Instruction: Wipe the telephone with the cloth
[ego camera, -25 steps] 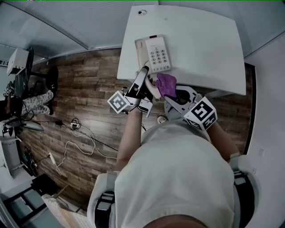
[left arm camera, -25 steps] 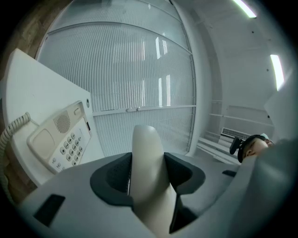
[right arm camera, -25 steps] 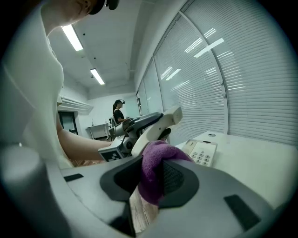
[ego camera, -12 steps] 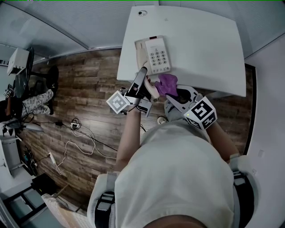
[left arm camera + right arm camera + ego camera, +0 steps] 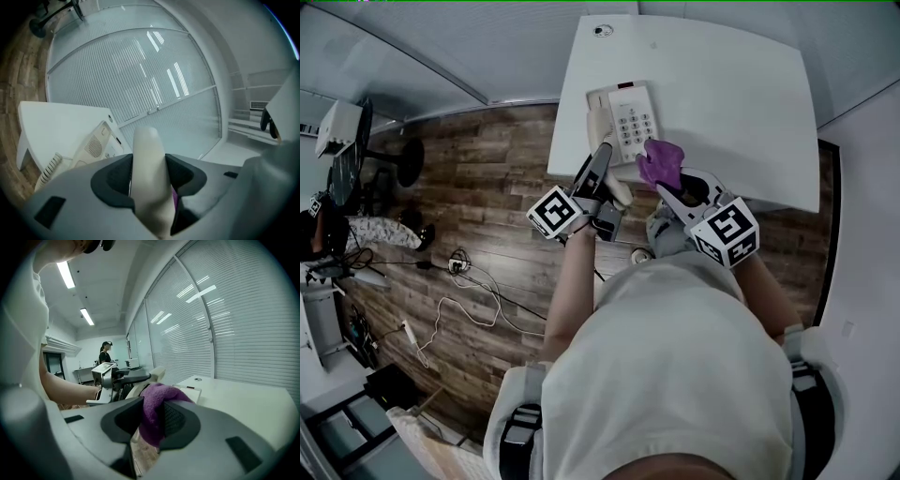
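The cream telephone base (image 5: 623,114) with its keypad sits at the near left of the white table (image 5: 731,94). My left gripper (image 5: 602,157) is shut on the cream handset (image 5: 617,187), held just off the base's near edge; in the left gripper view the handset (image 5: 149,168) fills the gap between the jaws, with the base (image 5: 96,146) and coiled cord (image 5: 49,166) behind. My right gripper (image 5: 675,183) is shut on a bunched purple cloth (image 5: 661,161), which lies at the keypad's near right corner. In the right gripper view the cloth (image 5: 157,408) bulges between the jaws.
A round grommet (image 5: 600,28) marks the table's far left corner. Wooden floor with loose cables (image 5: 455,262) lies to the left, below the table edge. Window blinds (image 5: 225,319) stand behind the table. A person (image 5: 104,352) stands far off in the room.
My right gripper has carried the purple cloth forward from beside the handset to the keypad's near right corner. The left gripper with the handset shifted slightly forward.
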Motion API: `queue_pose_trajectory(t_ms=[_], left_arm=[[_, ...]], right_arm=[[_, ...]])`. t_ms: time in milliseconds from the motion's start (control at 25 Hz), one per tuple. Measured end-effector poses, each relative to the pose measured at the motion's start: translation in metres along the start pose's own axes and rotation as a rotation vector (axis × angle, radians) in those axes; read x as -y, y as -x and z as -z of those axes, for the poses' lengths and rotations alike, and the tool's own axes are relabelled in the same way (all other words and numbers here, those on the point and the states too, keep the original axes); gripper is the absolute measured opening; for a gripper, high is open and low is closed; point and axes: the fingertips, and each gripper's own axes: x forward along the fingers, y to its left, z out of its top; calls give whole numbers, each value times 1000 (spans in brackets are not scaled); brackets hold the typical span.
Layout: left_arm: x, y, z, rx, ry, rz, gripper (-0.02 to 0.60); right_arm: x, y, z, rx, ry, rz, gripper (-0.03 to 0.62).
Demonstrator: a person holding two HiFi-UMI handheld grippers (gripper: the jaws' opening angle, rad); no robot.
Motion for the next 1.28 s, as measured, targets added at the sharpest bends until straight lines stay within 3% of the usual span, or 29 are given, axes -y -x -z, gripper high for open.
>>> queue_pose_trajectory(t_ms=[360, 800, 1280], left_arm=[[-33, -7, -17, 7, -122, -183, 221], [-73, -33, -22, -60, -246, -380, 221], [-97, -57, -28, -109, -374, -499, 221]], right_arm=[[20, -12, -8, 1, -7, -4, 109], [46, -30, -18, 10, -23, -11, 109], [68, -47, -21, 4, -41, -22, 109]])
